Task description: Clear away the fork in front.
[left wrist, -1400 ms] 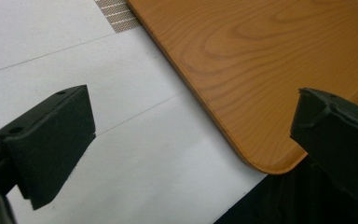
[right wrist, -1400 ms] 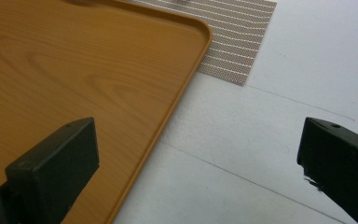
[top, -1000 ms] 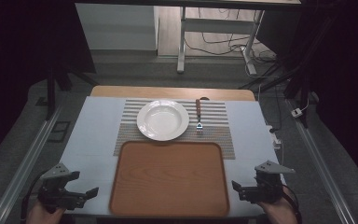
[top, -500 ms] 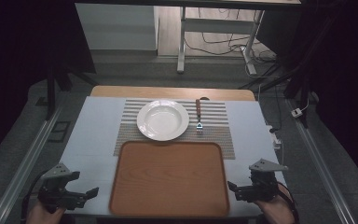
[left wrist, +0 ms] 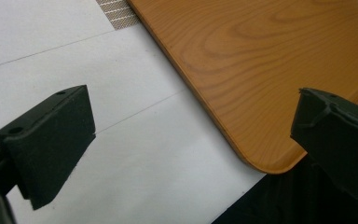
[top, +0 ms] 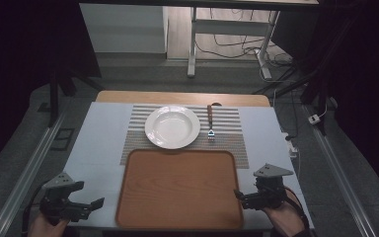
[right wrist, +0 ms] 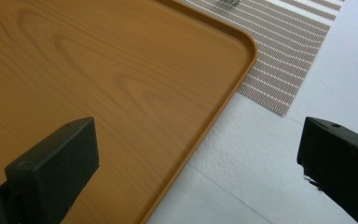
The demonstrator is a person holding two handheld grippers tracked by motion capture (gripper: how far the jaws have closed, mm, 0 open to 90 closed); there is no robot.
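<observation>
Wooden tray [top: 179,190] lies between the grippers, long axis crosswise. Right gripper [top: 240,196], jaws spread, nearly touches its right edge; left gripper [top: 97,203], jaws spread, stands just off its left edge.

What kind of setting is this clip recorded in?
Probably a lab or workshop staged as a dining spot: a table set with a placemat, plate, fork and wooden tray, amid bare floor with loose cables and metal frame legs.
</observation>
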